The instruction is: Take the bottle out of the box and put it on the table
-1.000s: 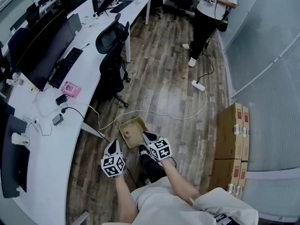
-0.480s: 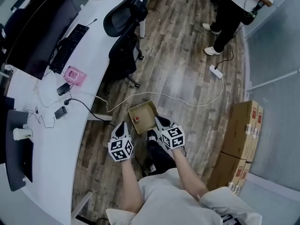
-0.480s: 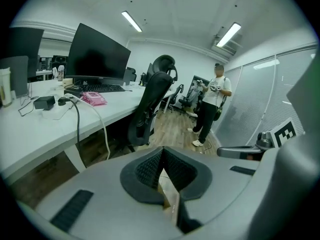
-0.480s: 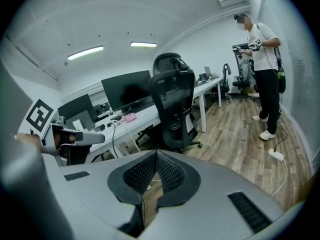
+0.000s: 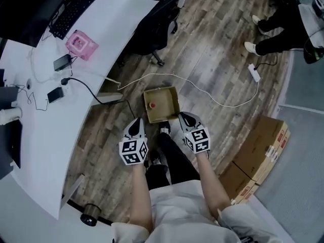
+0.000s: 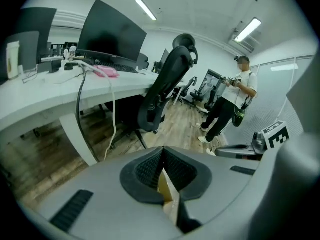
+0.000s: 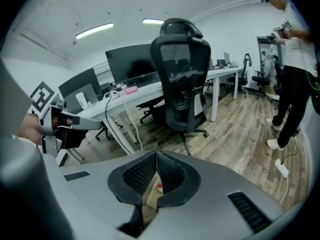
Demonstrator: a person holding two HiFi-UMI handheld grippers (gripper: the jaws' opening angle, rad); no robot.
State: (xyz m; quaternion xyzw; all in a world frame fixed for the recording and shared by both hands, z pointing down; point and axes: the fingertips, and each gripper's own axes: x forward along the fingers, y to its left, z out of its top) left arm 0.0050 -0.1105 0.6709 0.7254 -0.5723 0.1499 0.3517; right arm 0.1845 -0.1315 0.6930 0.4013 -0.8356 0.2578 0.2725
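An open cardboard box [image 5: 167, 101] stands on the wooden floor just in front of my feet. Inside it I see the bottle's red cap [image 5: 151, 105]. My left gripper [image 5: 135, 126] hangs just left of the box's near corner, jaws shut and empty. My right gripper [image 5: 185, 118] hangs at the box's near right corner, also shut and empty. In the left gripper view the left gripper [image 6: 162, 151] has cardboard [image 6: 168, 189] showing below its closed tips. Under the right gripper [image 7: 156, 154] in its own view appear the red cap [image 7: 159, 186] and the box [image 7: 149, 198].
A white desk [image 5: 45, 115] with cables, a keyboard and a pink object [image 5: 81, 44] curves along the left. A black office chair [image 5: 162, 14] stands beyond the box. A white cable [image 5: 202, 90] and power strip [image 5: 254, 72] lie on the floor. Stacked cartons [image 5: 263, 146] sit at right; a person [image 5: 283, 29] stands far right.
Both grippers have come down and forward toward the box, staying shut. The box now lies right at their tips.
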